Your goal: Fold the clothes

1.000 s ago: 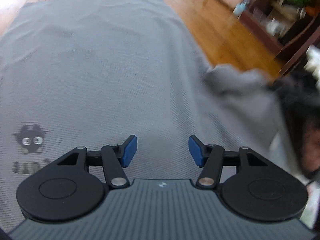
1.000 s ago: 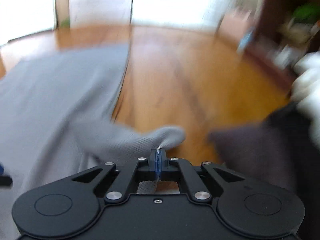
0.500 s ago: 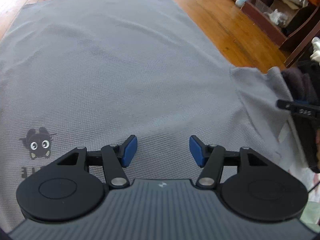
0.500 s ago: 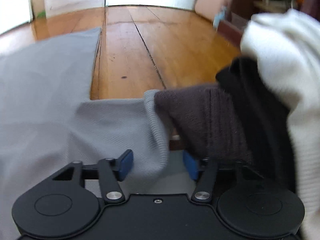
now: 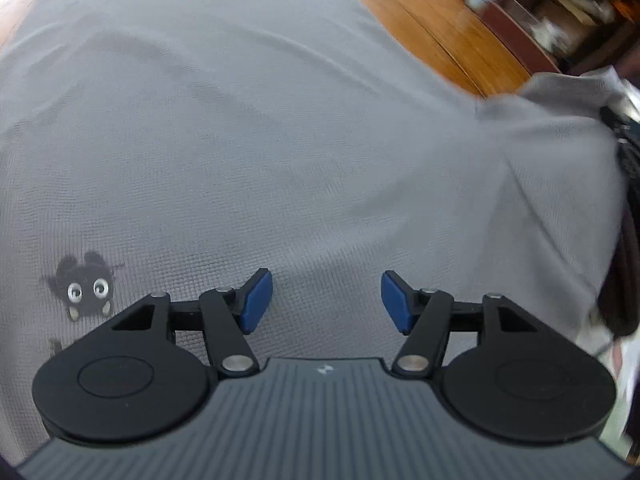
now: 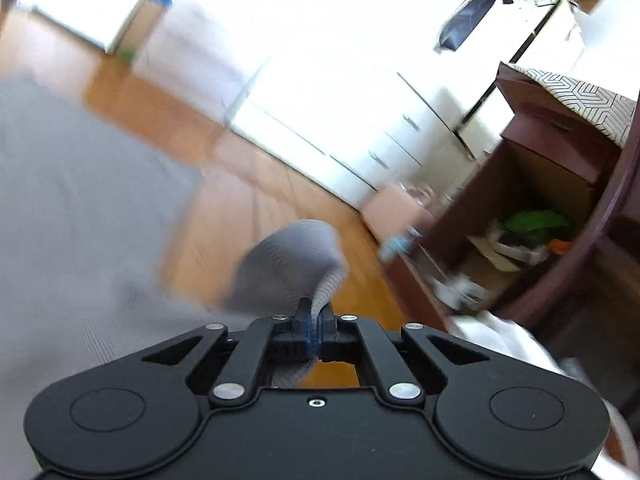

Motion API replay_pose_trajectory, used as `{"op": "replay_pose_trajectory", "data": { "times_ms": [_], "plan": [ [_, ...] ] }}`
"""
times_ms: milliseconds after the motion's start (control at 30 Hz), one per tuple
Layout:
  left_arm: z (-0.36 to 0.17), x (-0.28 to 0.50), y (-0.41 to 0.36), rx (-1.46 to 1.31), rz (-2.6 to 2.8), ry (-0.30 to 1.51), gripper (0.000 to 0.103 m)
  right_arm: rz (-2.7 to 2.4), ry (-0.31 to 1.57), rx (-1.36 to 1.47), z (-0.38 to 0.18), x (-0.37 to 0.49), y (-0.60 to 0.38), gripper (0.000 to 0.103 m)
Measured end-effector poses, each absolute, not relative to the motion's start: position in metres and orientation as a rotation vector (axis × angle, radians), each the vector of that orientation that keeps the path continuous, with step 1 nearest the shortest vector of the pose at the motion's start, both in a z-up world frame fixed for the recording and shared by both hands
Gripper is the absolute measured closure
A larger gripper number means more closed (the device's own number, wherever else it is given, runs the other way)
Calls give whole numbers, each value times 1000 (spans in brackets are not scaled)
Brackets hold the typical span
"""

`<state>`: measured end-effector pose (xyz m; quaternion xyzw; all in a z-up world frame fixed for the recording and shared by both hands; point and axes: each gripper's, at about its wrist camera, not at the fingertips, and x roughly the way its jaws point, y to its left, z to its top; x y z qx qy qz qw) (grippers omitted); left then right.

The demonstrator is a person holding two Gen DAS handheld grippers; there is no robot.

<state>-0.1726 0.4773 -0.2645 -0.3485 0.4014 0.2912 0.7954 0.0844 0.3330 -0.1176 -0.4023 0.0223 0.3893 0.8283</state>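
A grey T-shirt [image 5: 248, 140] with a small black cartoon print [image 5: 84, 286] lies spread flat on the wooden floor. My left gripper [image 5: 326, 300] is open and empty, hovering just above the shirt's chest area. My right gripper [image 6: 316, 326] is shut on the ribbed edge of the shirt's sleeve [image 6: 296, 264] and holds it lifted above the floor. In the left wrist view the sleeve [image 5: 560, 128] rises at the right. The shirt body also shows in the right wrist view [image 6: 68, 216] at the left.
Wooden floor [image 6: 240, 220] lies beyond the shirt. A dark wooden shelf unit [image 6: 532, 208] with clutter stands at the right. White cabinets [image 6: 320, 100] line the far wall. Dark and white clothing [image 5: 628, 272] lies at the right edge.
My right gripper has shut on the sleeve edge and lifted it, tilting upward. The sleeve has risen off the floor. My left gripper stays open over the shirt.
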Motion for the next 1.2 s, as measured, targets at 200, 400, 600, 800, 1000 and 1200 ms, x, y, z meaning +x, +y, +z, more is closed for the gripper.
{"op": "replay_pose_trajectory", "data": {
  "times_ms": [200,400,600,800,1000,1200],
  "plan": [
    [-260,-165,478,-744,613,901,43,709,136,-943,-117,104,334,92],
    [-204,-228,493,-773,718,783,41,944,283,-767,-89,65,334,49],
    [-181,-368,501,-821,1131,681,32,1329,704,-593,-105,30,348,44],
    [-223,-444,491,-1091,1238,558,33,1508,925,-579,-146,-18,367,44],
    [-263,-484,491,-1356,1210,470,33,1784,1018,-602,-153,-74,375,44],
    [-298,-500,481,-1689,1017,147,28,1928,1329,-580,-166,-112,373,44]
  ]
}}
